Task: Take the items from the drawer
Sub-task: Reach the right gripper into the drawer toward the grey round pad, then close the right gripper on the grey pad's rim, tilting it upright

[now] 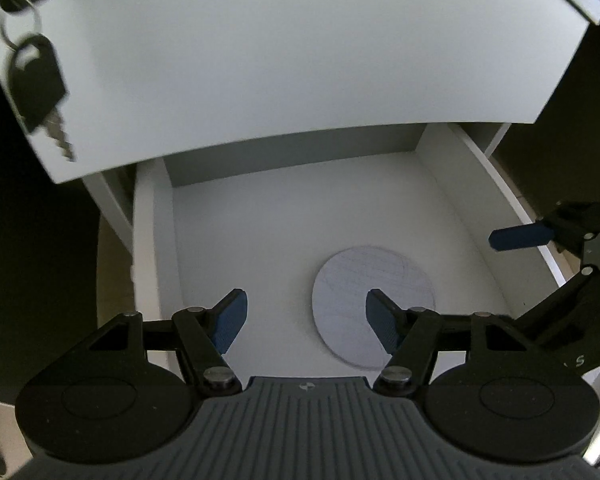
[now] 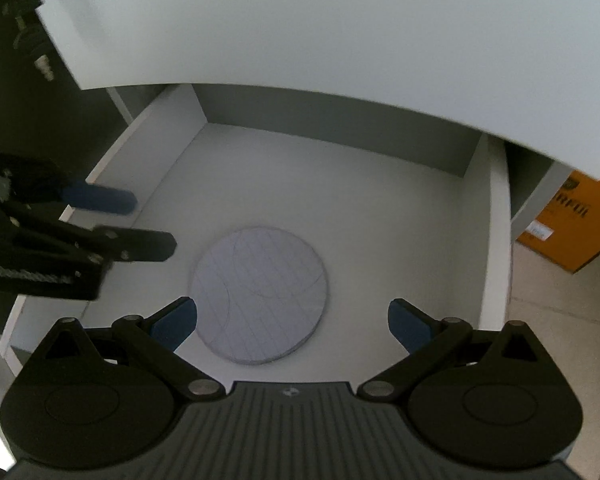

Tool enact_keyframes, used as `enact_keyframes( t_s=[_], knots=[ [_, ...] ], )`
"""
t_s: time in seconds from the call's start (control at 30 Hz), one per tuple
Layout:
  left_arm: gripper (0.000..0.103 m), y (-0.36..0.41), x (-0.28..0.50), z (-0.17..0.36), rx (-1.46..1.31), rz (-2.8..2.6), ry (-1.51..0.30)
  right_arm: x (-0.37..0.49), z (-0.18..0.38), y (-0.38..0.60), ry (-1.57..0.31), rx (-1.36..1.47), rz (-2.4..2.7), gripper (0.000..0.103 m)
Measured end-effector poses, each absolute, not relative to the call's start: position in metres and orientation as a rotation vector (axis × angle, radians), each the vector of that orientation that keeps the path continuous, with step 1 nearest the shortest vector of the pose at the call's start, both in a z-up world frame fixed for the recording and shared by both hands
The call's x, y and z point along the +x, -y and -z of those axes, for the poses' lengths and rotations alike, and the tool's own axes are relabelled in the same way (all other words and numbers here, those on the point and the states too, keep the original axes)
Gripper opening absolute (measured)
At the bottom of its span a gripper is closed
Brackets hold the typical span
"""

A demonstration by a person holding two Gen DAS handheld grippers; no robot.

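A white drawer (image 1: 152, 240) stands pulled out under a white drawer front. On its floor lies a flat round pale disc with thin grid lines (image 1: 364, 280), also in the right wrist view (image 2: 260, 288). My left gripper (image 1: 306, 316) is open and empty, hovering above the drawer just left of the disc. My right gripper (image 2: 292, 322) is open and empty above the near edge of the disc. The right gripper shows at the right of the left wrist view (image 1: 540, 240); the left gripper shows at the left of the right wrist view (image 2: 112, 220).
A bunch of black-headed keys (image 1: 40, 80) hangs from the lock in the upper drawer front (image 1: 300, 52). An orange cardboard box (image 2: 568, 224) stands on the floor to the right of the cabinet. The drawer's side walls (image 2: 496, 240) rise on both sides.
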State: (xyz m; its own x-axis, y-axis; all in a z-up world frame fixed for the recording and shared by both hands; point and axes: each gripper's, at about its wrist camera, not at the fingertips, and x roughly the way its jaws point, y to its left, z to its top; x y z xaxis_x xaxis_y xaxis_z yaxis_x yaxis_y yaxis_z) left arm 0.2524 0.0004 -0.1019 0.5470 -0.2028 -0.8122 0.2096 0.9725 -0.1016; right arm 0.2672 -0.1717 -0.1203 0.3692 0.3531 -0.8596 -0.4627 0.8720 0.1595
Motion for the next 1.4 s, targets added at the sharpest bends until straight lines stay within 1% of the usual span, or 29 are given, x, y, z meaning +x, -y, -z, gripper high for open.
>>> enact_keyframes(
  t_s=[0.03, 0.1, 0.17, 0.27, 0.3, 0.33, 0.37, 0.43, 0.47, 0.53, 0.6, 0.63, 0.73, 0.9, 0.97, 1.03, 1.07, 1.13, 1.27, 1.4],
  knots=[
    [0.056, 0.000, 0.256, 0.106, 0.013, 0.246, -0.973, 0.271, 0.122, 0.172, -1.084, -0.106, -0.527, 0.102],
    [0.051, 0.002, 0.262, 0.113, 0.021, 0.249, -0.995, 0.275, 0.124, 0.172, -1.098, -0.094, -0.538, 0.102],
    [0.049, 0.003, 0.267, 0.120, 0.026, 0.252, -1.018, 0.278, 0.127, 0.170, -1.102, -0.109, -0.552, 0.102],
    [0.043, 0.005, 0.273, 0.129, 0.030, 0.260, -1.048, 0.283, 0.132, 0.167, -1.125, -0.125, -0.570, 0.102],
    [0.042, 0.006, 0.274, 0.131, 0.034, 0.263, -1.053, 0.285, 0.134, 0.166, -1.138, -0.125, -0.574, 0.100],
    [0.039, 0.007, 0.276, 0.134, 0.038, 0.266, -1.057, 0.287, 0.136, 0.165, -1.153, -0.124, -0.579, 0.095],
    [0.037, 0.008, 0.277, 0.136, 0.040, 0.268, -1.062, 0.288, 0.138, 0.164, -1.167, -0.122, -0.583, 0.092],
    [0.030, 0.009, 0.281, 0.140, 0.036, 0.273, -1.072, 0.291, 0.143, 0.163, -1.195, -0.108, -0.585, 0.089],
    [0.028, 0.009, 0.283, 0.142, 0.027, 0.278, -1.077, 0.292, 0.144, 0.163, -1.206, -0.098, -0.585, 0.088],
    [0.017, 0.010, 0.286, 0.147, 0.008, 0.303, -1.094, 0.293, 0.147, 0.165, -1.225, -0.079, -0.582, 0.087],
    [0.011, 0.011, 0.287, 0.149, 0.009, 0.316, -1.100, 0.292, 0.149, 0.166, -1.235, -0.067, -0.577, 0.087],
    [0.009, 0.012, 0.287, 0.151, 0.016, 0.317, -1.097, 0.292, 0.149, 0.167, -1.238, -0.063, -0.574, 0.086],
    [0.009, 0.013, 0.287, 0.152, 0.024, 0.320, -1.087, 0.292, 0.148, 0.170, -1.240, -0.048, -0.568, 0.085],
    [0.009, 0.012, 0.287, 0.152, 0.027, 0.320, -1.093, 0.297, 0.153, 0.170, -1.261, 0.002, -0.575, 0.084],
    [0.009, 0.011, 0.287, 0.151, 0.016, 0.318, -1.100, 0.297, 0.155, 0.168, -1.275, 0.018, -0.577, 0.082],
    [0.009, 0.010, 0.287, 0.151, 0.011, 0.317, -1.106, 0.297, 0.157, 0.168, -1.279, 0.026, -0.581, 0.077],
    [0.009, 0.010, 0.287, 0.150, 0.010, 0.317, -1.107, 0.296, 0.157, 0.168, -1.279, 0.026, -0.583, 0.071],
    [0.009, 0.009, 0.286, 0.150, 0.007, 0.316, -1.107, 0.297, 0.156, 0.168, -1.279, 0.019, -0.578, 0.064],
    [0.009, 0.008, 0.284, 0.148, 0.003, 0.313, -1.104, 0.301, 0.157, 0.174, -1.305, 0.059, -0.547, 0.052],
    [0.009, 0.004, 0.284, 0.150, -0.014, 0.314, -1.103, 0.300, 0.159, 0.183, -1.341, 0.135, -0.533, 0.048]
  ],
)
